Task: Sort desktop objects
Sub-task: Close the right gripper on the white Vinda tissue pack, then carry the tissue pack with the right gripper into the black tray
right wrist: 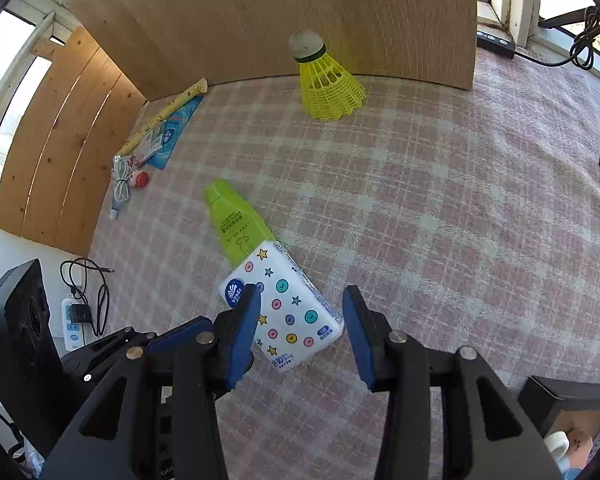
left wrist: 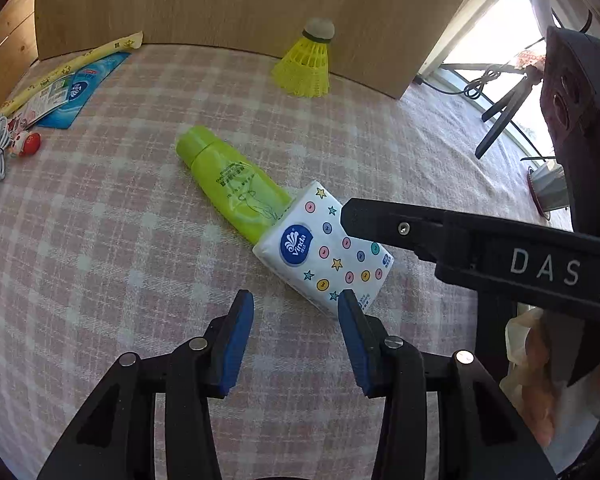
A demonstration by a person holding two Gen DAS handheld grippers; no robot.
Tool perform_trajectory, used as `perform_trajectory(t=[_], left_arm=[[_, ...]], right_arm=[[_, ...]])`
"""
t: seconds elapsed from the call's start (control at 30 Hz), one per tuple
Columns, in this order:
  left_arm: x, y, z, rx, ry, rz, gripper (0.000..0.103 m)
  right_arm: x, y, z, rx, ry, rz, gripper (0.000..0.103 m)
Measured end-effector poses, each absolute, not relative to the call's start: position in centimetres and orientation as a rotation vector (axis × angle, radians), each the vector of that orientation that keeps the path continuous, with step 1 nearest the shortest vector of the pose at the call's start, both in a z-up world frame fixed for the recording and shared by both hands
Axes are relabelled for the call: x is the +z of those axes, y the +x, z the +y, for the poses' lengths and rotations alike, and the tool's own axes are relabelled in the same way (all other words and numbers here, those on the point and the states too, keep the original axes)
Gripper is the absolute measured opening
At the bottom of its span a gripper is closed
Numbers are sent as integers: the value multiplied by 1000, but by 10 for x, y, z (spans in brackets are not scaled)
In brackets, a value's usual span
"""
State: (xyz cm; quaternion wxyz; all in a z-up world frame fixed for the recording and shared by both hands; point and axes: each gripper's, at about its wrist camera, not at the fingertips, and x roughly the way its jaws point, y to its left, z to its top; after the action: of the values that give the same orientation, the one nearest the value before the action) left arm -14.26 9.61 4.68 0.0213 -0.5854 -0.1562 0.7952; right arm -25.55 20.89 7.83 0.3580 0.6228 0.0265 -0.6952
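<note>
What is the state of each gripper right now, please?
Left gripper: open, holding nothing, beside the Vinda tissue pack.
Right gripper: open, jaws either side of the tissue pack, not clamped.

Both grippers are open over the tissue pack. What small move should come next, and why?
Probably ease the right gripper down and forward so its open fingers straddle the tissue pack, then close. The pack already lies between them in the right wrist view, with its far end lying over the green tube, so it should come off first. The left gripper sits beside the pack, not over it.
</note>
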Motion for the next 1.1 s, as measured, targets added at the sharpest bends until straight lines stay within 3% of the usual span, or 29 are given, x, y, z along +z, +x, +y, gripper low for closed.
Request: perform_trajectory(t=[0.73, 1.1], left_arm=[[39, -132, 113, 2404, -1775, -496, 41], [99, -125, 164, 2420, -1615, -361, 41]], right_arm=[[47, -228, 221, -1758, 1682, -159, 42], [96, -211, 265, -1849, 1610, -270, 42]])
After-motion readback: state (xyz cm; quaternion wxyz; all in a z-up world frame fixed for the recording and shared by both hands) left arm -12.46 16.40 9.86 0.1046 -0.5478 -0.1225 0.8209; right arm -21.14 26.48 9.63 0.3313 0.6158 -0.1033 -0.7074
